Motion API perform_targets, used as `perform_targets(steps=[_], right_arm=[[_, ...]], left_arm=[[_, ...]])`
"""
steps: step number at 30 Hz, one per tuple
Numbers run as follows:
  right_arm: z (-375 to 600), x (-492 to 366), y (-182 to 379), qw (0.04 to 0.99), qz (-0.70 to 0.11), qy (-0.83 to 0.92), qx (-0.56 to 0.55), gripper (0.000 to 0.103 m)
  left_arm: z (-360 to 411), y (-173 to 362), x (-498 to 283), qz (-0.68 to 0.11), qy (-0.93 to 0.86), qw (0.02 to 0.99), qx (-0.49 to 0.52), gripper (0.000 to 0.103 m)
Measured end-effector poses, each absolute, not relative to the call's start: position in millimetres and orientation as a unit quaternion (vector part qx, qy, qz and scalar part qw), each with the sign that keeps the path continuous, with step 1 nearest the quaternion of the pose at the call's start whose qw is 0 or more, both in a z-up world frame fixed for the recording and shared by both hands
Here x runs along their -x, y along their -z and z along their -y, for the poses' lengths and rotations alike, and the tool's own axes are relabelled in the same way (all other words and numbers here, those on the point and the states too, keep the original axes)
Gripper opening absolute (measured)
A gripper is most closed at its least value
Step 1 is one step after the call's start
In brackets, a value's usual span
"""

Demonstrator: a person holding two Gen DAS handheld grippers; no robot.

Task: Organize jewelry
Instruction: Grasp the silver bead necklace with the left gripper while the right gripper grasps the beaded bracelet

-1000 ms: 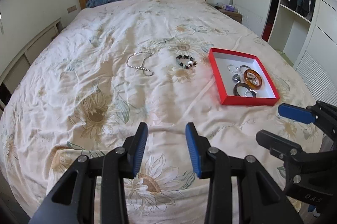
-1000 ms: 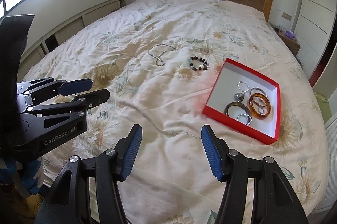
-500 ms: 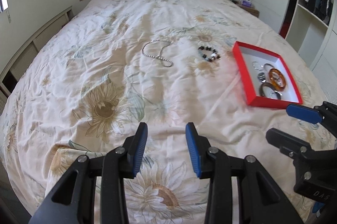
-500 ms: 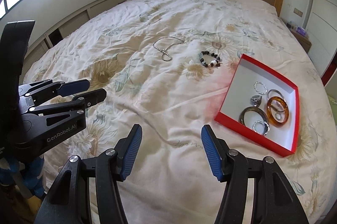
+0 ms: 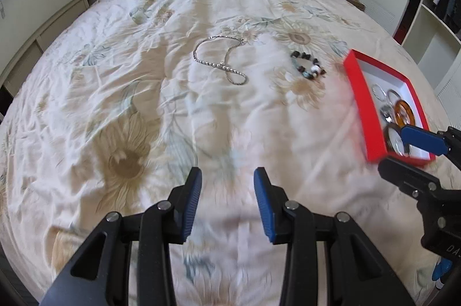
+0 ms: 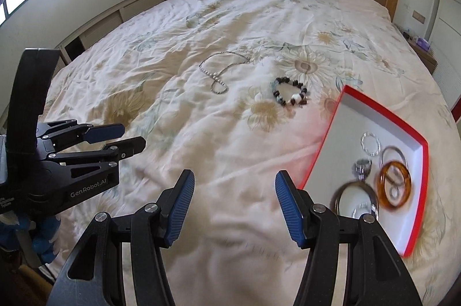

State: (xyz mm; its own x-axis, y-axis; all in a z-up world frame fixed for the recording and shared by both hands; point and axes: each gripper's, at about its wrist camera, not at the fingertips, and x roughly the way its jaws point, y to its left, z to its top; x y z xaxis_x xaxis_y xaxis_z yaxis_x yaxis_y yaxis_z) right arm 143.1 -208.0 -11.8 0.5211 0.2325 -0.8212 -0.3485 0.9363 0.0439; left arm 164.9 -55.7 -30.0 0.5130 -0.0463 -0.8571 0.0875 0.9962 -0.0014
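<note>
CHANGE: both grippers carried lower and closer over the bedspread point(image 5: 121, 93), so pickup looks imminent | FINGERS: left gripper point(image 5: 227, 202) and right gripper point(image 6: 234, 208) parted, nothing held | LOOSE: silver chain necklace point(image 5: 220, 61) and beaded bracelet point(image 6: 289, 95) lie apart from the box | BOX: red box point(image 6: 328, 127) holds amber bangle point(image 6: 394, 185), rings, other bangles.

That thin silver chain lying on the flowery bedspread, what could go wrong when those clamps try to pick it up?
1. The thin silver chain necklace lies in loose loops flat on the soft, wrinkled floral bedspread; the open left gripper might pinch fabric with it, or lift only one strand.
2. A dangling chain could snag the dark beaded bracelet lying close by.
3. The shallow red tray already holds several bangles and rings; dropped-in pieces may tangle.
</note>
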Motion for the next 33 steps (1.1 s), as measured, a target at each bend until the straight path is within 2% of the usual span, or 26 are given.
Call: perform_targets(steps=[9, 16, 23, 33], right_arm=[[215, -211, 23, 0.868, -0.465, -0.169, 0.047, 0.058], [214, -271, 36, 0.860, -0.480, -0.169, 0.031, 0.051], [214, -323, 58, 0.847, -0.505, -0.168, 0.007, 0.042], [214, -364, 101, 0.815, -0.560, -0.145, -0.015, 0.039]], left_arm=[[44, 46, -244, -0.501, 0.039, 0.865, 0.016, 0.036], [44, 66, -304, -0.513, 0.049, 0.856, 0.047, 0.036], [51, 90, -339, -0.528, 0.047, 0.846, 0.047, 0.036], [53, 109, -365, -0.538, 0.032, 0.840, 0.060, 0.035]])
